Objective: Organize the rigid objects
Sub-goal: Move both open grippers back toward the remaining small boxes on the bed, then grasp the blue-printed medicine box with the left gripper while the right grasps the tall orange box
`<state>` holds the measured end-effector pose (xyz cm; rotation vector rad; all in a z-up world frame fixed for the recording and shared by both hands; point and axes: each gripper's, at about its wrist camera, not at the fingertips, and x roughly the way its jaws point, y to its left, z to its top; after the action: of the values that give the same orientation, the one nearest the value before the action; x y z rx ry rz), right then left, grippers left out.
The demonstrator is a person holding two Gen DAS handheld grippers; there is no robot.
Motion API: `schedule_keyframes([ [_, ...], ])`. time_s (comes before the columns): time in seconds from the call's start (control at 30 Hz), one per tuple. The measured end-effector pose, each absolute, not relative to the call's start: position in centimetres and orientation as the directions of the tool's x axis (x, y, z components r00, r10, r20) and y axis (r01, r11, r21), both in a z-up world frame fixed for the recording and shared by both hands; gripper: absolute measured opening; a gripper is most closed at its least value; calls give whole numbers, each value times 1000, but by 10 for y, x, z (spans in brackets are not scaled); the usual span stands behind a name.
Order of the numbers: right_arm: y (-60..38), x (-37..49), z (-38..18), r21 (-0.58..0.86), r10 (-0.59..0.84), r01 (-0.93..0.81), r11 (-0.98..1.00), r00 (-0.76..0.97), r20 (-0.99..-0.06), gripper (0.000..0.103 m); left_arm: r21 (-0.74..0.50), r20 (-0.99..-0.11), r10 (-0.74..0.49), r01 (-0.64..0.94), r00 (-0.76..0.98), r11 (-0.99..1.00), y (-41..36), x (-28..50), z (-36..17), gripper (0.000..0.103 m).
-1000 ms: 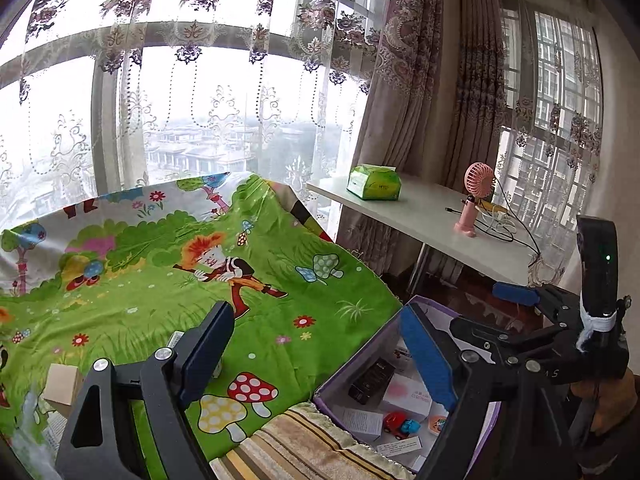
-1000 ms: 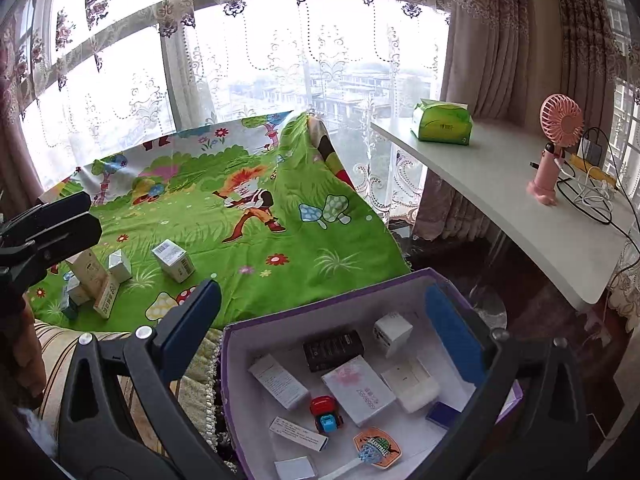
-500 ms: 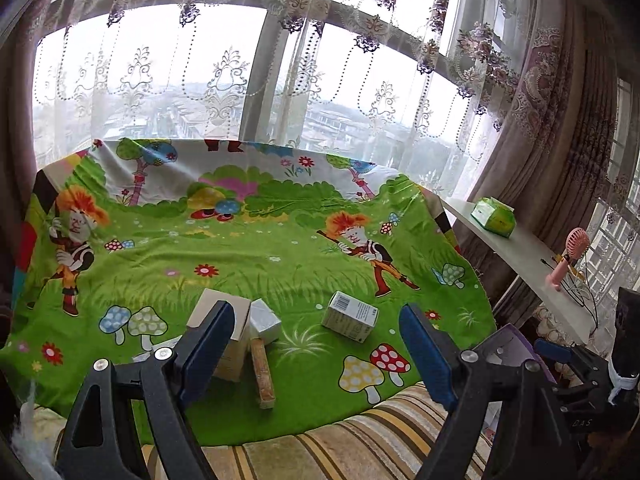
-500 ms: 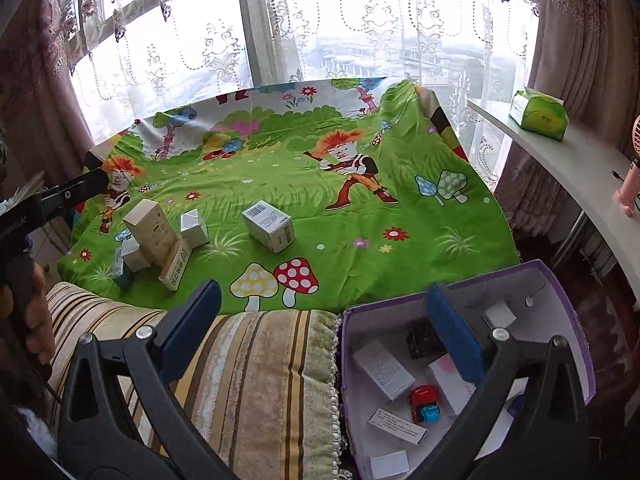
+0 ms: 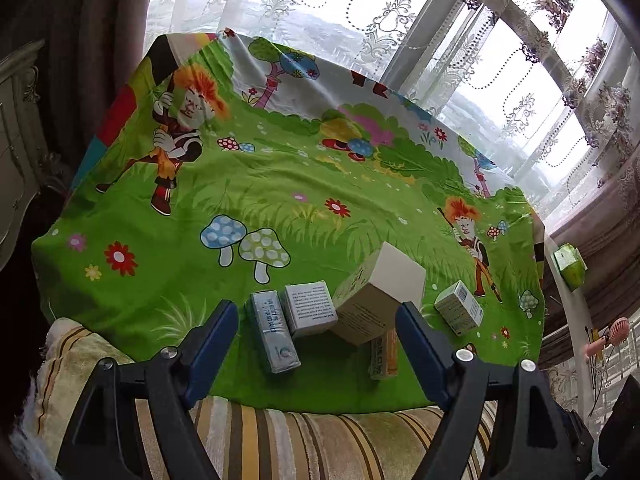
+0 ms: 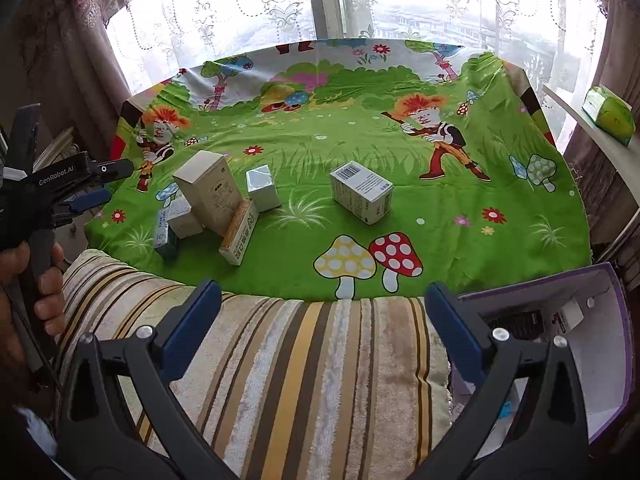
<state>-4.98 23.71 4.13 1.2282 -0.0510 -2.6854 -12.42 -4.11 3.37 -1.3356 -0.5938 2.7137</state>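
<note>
Left gripper (image 5: 316, 330) above the near edge of the cartoon-printed green cloth (image 5: 280, 184), jaws wide apart and closing, nothing pressed between the blue pads. Ahead of it, near the cloth's near left corner, a cluster of cartons: a long silver box (image 5: 273, 332) lying flat, a small grey printed box (image 5: 308, 308) just beside it, a large white carton (image 5: 380, 300) tilted on one edge, and a narrow orange-and-white box (image 5: 382, 354) leaning against the carton. A barcode box (image 6: 362, 192) stands apart toward the cloth's middle; a small silver cube (image 6: 262, 188) sits just behind the cluster.

Right gripper (image 6: 324, 316) spread wide and holding nothing, over the striped towel (image 6: 304, 364) that runs along the cloth's near edge. A purple-rimmed bin (image 6: 608, 320) sits off the near right corner with small items inside, too hidden to name. A hand (image 6: 24, 280) grips the left tool's handle.
</note>
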Motion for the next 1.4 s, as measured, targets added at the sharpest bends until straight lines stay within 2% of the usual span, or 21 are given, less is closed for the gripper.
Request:
schedule_keyframes([
  [0.23, 201, -81, 29, 114, -214, 202, -973, -593, -777, 102, -400, -809, 262, 164, -527, -902, -51, -135, 2, 64],
  [0.37, 183, -98, 23, 102, -213, 221, -970, -572, -792, 100, -390, -838, 267, 181, -476, -903, -50, -142, -16, 53],
  [0.6, 160, -122, 6, 90, -211, 253, -963, -504, -838, 93, -377, -862, 280, 165, -422, -911, -43, -149, -33, 52],
  [0.87, 136, -139, -8, 51, -180, 281, -958, -456, -872, 90, -314, -890, 232, 159, -393, -936, -36, -156, -43, 52],
  [1.07, 125, -151, -20, 37, -159, 283, -958, -423, -892, 89, -315, -894, 231, 171, -384, -933, -38, -157, -51, 39],
  [1.13, 122, -156, -24, 35, -155, 283, -959, -414, -897, 85, -315, -893, 228, 177, -388, -932, -39, -156, -52, 37],
  [1.2, 121, -161, -28, 32, -146, 275, -961, -406, -902, 78, -320, -889, 231, 178, -395, -930, -39, -155, -52, 36],
  [1.4, 122, -171, -41, 55, -150, 254, -966, -374, -915, 68, -342, -878, 243, 186, -412, -921, -41, -153, -53, 35],
])
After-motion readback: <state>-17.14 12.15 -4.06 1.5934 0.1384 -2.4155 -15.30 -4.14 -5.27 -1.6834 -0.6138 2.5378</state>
